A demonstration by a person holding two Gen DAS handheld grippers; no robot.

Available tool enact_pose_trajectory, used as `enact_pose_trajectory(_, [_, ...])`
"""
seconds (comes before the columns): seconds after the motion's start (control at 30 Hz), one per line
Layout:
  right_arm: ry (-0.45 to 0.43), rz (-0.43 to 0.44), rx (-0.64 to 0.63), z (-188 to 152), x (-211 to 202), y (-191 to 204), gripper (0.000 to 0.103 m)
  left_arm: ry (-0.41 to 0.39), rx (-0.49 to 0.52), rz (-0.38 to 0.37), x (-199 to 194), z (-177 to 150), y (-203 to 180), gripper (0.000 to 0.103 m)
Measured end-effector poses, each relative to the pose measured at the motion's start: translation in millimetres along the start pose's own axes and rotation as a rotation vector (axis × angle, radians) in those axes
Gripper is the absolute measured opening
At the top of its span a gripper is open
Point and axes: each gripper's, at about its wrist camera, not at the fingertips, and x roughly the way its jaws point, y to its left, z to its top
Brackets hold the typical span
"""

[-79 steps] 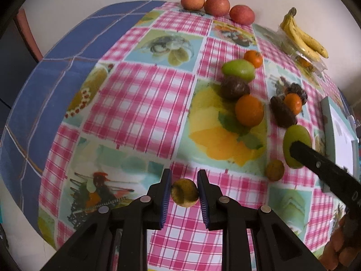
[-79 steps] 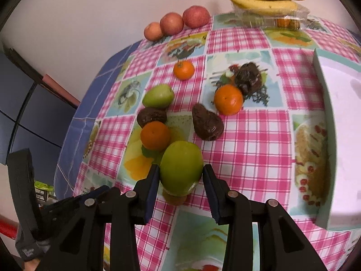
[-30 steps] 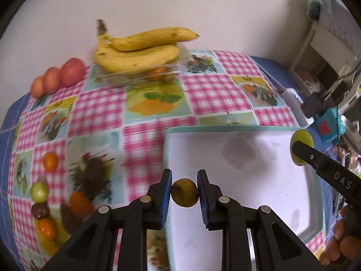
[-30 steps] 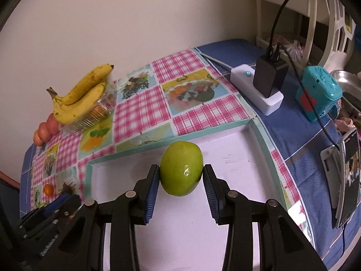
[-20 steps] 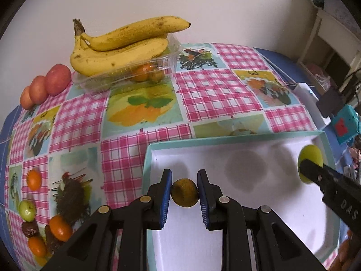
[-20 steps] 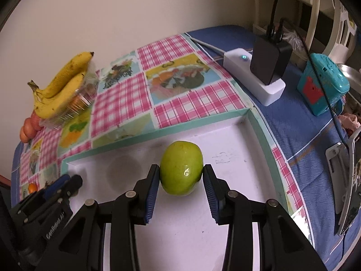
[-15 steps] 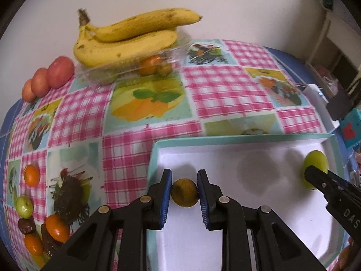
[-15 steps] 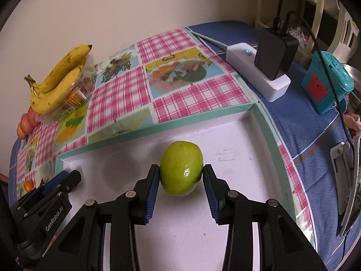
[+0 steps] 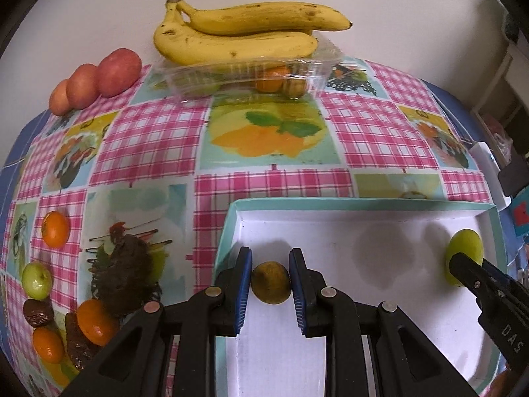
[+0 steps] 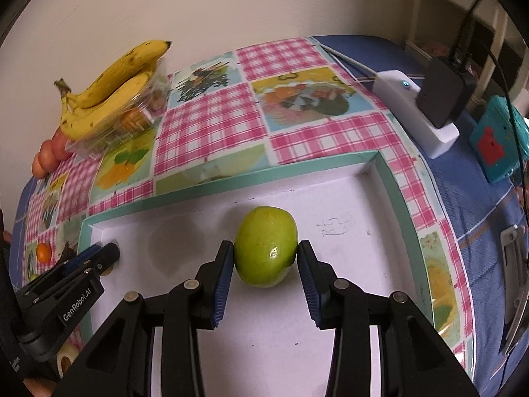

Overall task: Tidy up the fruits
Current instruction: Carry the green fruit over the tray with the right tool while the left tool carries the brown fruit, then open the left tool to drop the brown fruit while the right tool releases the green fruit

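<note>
Fruits mid-sort: my right gripper (image 10: 264,259) clamps green fruit (image 10: 265,246) over white tray (image 10: 386,178), far-right part; my left gripper (image 9: 270,283) pinches small brown-yellow fruit (image 9: 270,282) by tray's left wall, apart, likely so they don't crowd. Neither released yet. Readable: "GenRobot.AI" on left gripper, "DAS" on right; scribble on tray floor illegible.

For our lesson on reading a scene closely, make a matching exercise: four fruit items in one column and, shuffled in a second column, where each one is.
Items
1. large green fruit
2. small brownish-yellow round fruit
3. yellow bananas
4. three red apples

Places
A. on top of the clear plastic box
B. between the left gripper jaws
C. in a row by the wall
D. between the right gripper jaws

Pairs: 1-D, 2-B, 3-A, 4-C
</note>
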Motion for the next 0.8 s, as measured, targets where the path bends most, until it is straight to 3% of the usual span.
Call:
enact_pose_trajectory(0.4, [0.014,-0.005,-0.015,0.8,0.7,2.3,0.041,0.011,0.000,0.017,-0.7,1.6,-1.8,0.026])
enact_pose_trajectory(0.47, [0.019,-0.009,-0.019,1.0,0.5,2.8,0.041,0.012,0.008,0.019,-2.6,1.1,-3.7,0.030])
enact_pose_trajectory(0.63, [0.001,-0.013,-0.037,5.5,-11.1,5.5,0.043,-0.007,0.036,0.008,-15.7,1.3,-12.1,0.062])
enact_pose_trajectory(0.8, [-0.044,-0.007,-0.039,12.4,-35.5,6.6,0.044,-0.035,0.040,-0.014,-37.8,3.2,-15.4,0.063])
